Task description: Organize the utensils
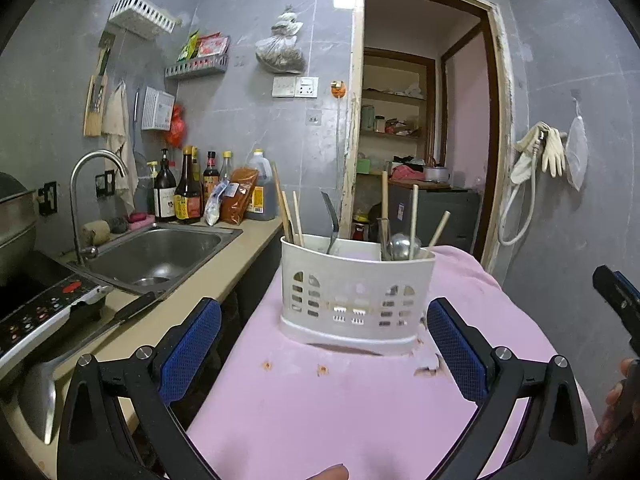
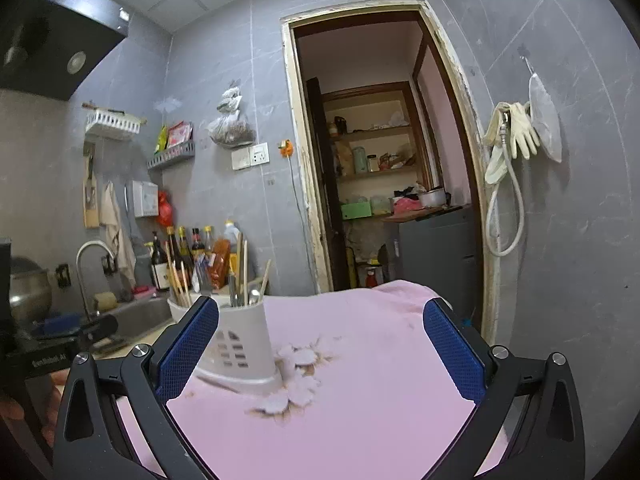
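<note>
A white slotted utensil holder [image 1: 356, 296] stands on a pink cloth-covered surface [image 1: 340, 400]. It holds wooden chopsticks [image 1: 289, 216], a dark spatula-like utensil [image 1: 332, 220] and metal spoons [image 1: 400, 246]. My left gripper [image 1: 324, 344] is open and empty, just in front of the holder. My right gripper [image 2: 320, 348] is open and empty; the holder [image 2: 240, 344] stands to its left behind the left finger [image 2: 188, 348], with chopsticks [image 2: 242, 264] sticking up.
A kitchen counter [image 1: 224, 264] with a steel sink [image 1: 160, 256], faucet and sauce bottles [image 1: 188, 192] lies to the left. An induction cooker [image 1: 40, 312] and a knife [image 1: 120, 320] sit at near left. An open doorway [image 1: 424, 128] is behind the table.
</note>
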Tool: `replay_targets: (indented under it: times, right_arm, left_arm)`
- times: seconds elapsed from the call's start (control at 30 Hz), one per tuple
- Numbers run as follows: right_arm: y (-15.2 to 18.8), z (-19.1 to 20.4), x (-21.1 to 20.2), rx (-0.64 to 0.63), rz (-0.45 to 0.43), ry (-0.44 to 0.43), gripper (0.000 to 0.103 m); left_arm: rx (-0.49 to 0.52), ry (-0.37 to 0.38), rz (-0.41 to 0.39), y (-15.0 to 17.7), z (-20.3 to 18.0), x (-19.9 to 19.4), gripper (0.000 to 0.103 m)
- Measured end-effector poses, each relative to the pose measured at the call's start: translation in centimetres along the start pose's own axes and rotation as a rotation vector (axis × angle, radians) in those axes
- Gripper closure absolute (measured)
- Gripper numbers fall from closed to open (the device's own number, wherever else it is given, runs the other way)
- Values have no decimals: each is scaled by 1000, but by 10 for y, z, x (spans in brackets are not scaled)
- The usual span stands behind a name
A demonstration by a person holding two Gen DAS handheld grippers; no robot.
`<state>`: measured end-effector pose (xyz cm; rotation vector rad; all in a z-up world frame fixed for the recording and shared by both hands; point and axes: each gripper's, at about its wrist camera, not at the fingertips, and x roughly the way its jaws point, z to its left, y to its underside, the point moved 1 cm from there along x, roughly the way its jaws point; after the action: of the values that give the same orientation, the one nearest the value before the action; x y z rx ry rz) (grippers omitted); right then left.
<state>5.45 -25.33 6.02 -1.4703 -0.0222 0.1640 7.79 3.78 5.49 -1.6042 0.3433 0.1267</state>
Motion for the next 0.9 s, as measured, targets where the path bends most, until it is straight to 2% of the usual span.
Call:
replay_targets:
  times: [0.17, 0.37, 0.53, 0.9]
  right_arm:
    - [12, 7, -17, -56, 13, 27, 0]
    - [21, 7, -32, -75, 5, 35, 0]
    - [26, 12, -33, -129, -4, 51, 0]
    - [28, 13, -28, -112, 12, 38, 0]
  left_arm:
    - [30, 0, -16, 14, -10, -15, 2]
    - [30, 9, 3, 25, -11, -20, 2]
    - [35, -14, -7, 29, -10, -22, 2]
    - [6, -11, 6, 34, -5, -17, 2]
